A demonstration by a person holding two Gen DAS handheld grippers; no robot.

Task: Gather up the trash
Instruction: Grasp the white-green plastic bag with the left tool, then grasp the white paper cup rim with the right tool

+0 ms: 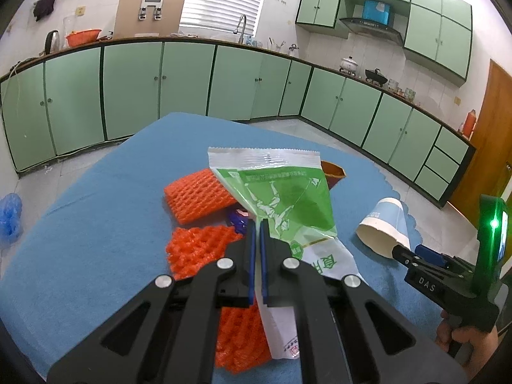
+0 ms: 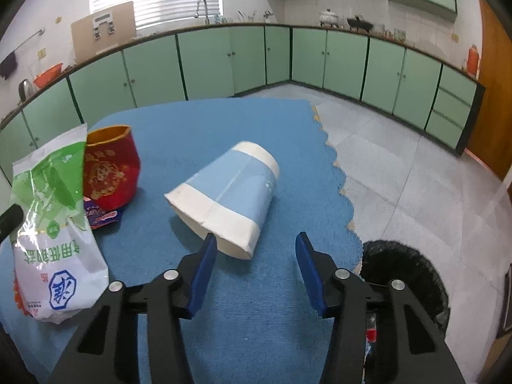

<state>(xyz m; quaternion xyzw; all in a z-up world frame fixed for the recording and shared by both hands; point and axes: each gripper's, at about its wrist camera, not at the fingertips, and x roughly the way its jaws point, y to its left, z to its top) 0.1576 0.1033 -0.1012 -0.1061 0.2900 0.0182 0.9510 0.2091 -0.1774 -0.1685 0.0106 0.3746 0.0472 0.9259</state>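
My left gripper (image 1: 258, 224) is shut on the edge of a green-and-white plastic bag (image 1: 288, 198), which stands up off the table; the right wrist view shows the same bag (image 2: 54, 224) at the left. A blue-and-white paper cup (image 2: 230, 192) lies on its side on the blue tablecloth (image 2: 256, 304), mouth towards me. My right gripper (image 2: 256, 240) stands open at the cup's mouth, its left finger against the rim and its right finger apart from it. The left wrist view shows that gripper (image 1: 412, 251) beside the cup (image 1: 384, 224), held by a hand.
Orange foam nets (image 1: 195, 195) and a purple wrapper (image 1: 236, 219) lie under and behind the bag. A red paper container (image 2: 108, 169) stands behind it. A black-lined bin (image 2: 406, 275) sits on the floor by the table's right edge. A blue bag (image 1: 9, 217) lies on the floor.
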